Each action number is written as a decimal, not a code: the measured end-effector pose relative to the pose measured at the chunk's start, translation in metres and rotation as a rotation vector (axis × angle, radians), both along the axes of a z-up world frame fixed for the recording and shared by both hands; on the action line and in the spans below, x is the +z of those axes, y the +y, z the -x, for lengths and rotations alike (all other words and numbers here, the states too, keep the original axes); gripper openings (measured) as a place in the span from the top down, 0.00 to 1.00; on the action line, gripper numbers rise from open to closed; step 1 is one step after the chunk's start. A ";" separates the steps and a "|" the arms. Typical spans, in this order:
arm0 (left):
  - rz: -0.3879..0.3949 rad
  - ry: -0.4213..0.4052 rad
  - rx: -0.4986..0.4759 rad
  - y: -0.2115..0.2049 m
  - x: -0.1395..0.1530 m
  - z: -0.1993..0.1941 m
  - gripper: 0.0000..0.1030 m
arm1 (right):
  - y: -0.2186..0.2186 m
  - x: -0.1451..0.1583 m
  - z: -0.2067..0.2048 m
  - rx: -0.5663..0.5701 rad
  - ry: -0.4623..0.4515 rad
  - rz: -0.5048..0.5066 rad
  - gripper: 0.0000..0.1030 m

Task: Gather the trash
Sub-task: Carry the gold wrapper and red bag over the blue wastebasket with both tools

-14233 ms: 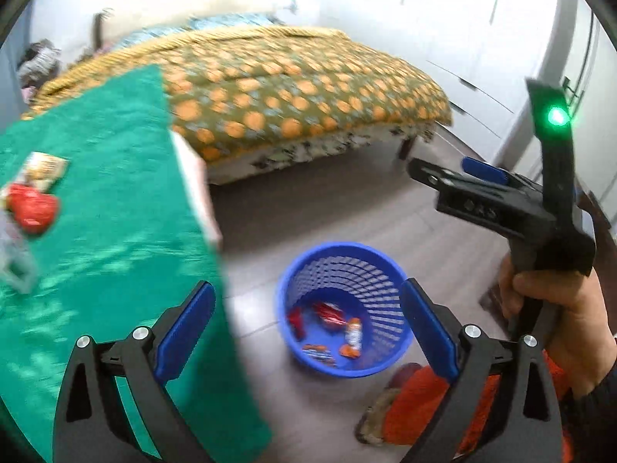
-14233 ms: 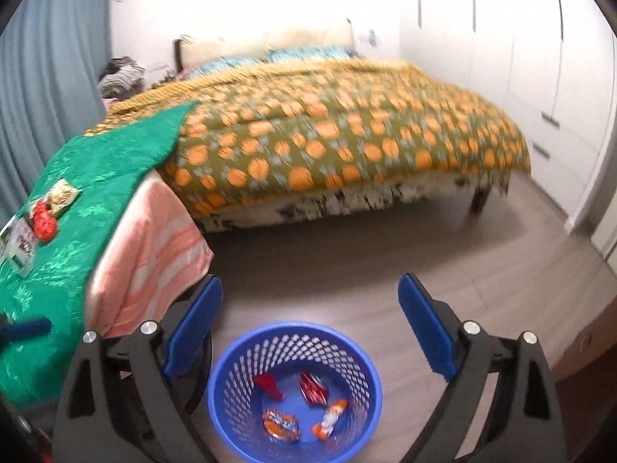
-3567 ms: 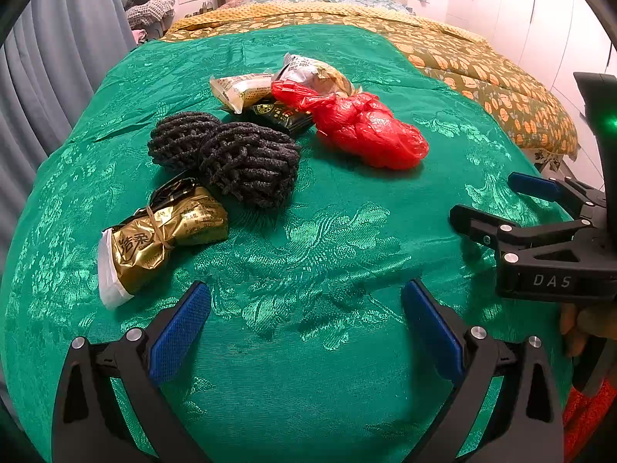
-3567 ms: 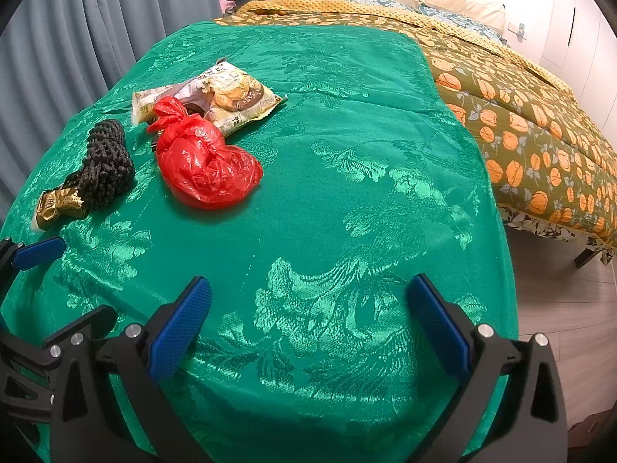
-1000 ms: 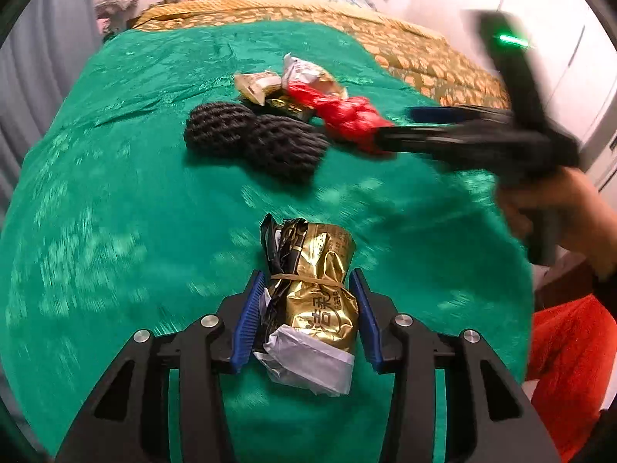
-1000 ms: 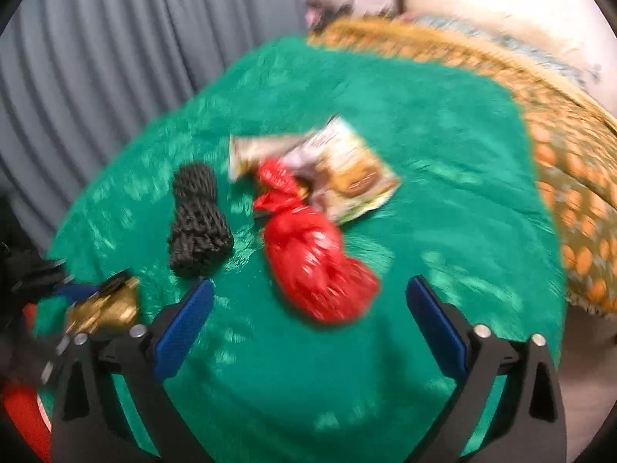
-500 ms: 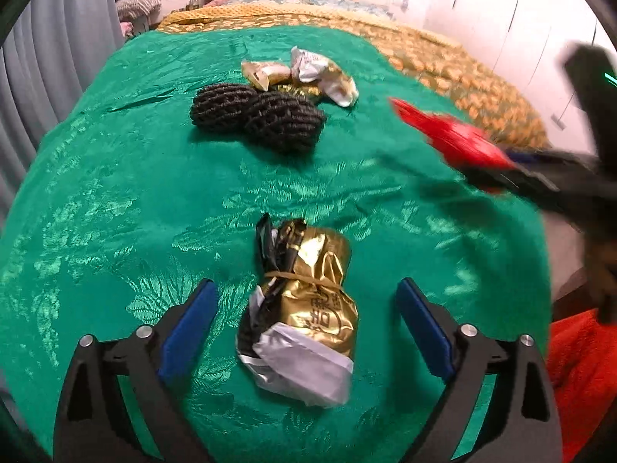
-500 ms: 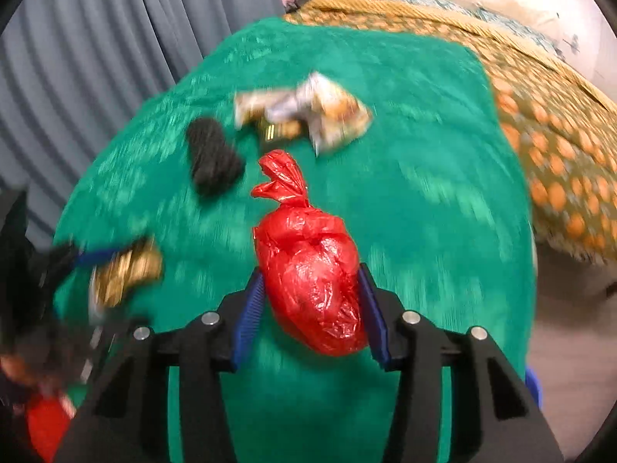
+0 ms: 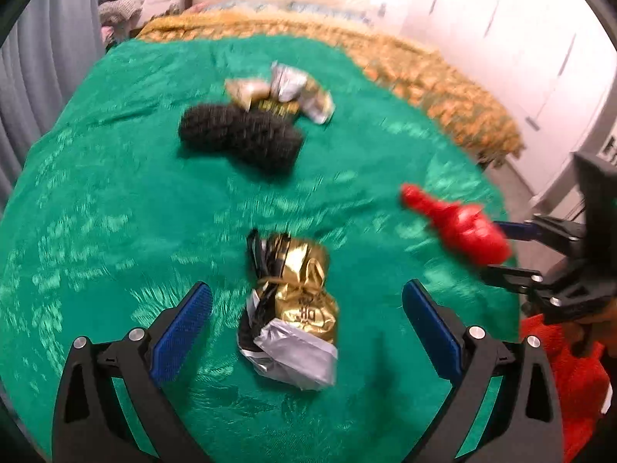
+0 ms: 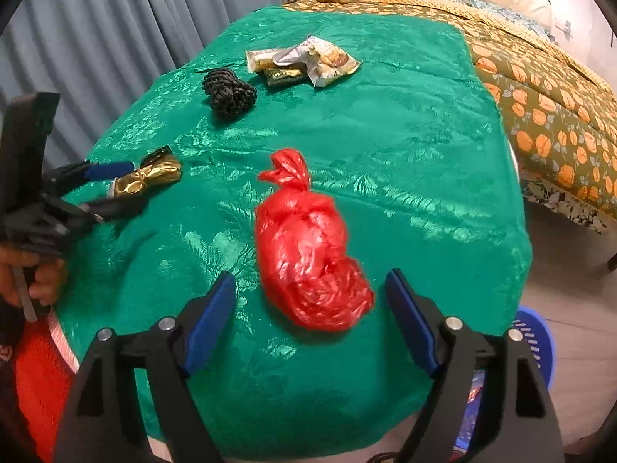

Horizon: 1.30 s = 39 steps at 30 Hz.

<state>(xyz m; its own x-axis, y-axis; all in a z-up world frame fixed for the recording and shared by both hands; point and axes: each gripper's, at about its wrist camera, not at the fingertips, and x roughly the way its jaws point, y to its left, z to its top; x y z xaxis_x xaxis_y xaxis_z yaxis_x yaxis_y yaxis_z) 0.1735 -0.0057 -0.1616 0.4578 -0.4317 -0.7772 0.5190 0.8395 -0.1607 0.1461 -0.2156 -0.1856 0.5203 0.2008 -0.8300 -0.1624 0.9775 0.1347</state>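
Left gripper [image 9: 306, 324] gapes wide, jaws just opened, the gold wrapper [image 9: 295, 310] lying loose between them on the green cloth [image 9: 115, 200]. Right gripper [image 10: 310, 308] jaws have just parted too, pads clear of the red bag [image 10: 308, 254]. Blue basket [image 10: 534, 341] peeks out, mostly hidden below the cloth's edge.

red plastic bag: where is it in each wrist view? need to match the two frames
Left wrist: red plastic bag at the right edge, mid-height, between the right gripper's open fingers.
Right wrist: the bag sits centre-low on the green cloth, just ahead of that gripper.
Shared landmark: black mesh bundle, far side of the cloth in both.
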 end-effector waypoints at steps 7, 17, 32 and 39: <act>0.009 0.024 -0.040 -0.003 -0.005 -0.004 0.16 | 0.010 0.004 -0.021 0.047 0.058 0.018 0.25; -0.054 0.009 -0.045 -0.011 -0.011 -0.004 0.58 | 0.003 -0.003 -0.030 -0.009 0.065 -0.038 0.57; 0.068 -0.045 -0.203 -0.126 0.037 0.055 0.59 | -0.128 0.031 0.046 -0.261 -0.078 -0.085 0.57; 0.132 0.065 -0.338 -0.251 0.028 0.080 0.58 | -0.231 -0.012 0.079 -0.502 -0.018 -0.035 0.57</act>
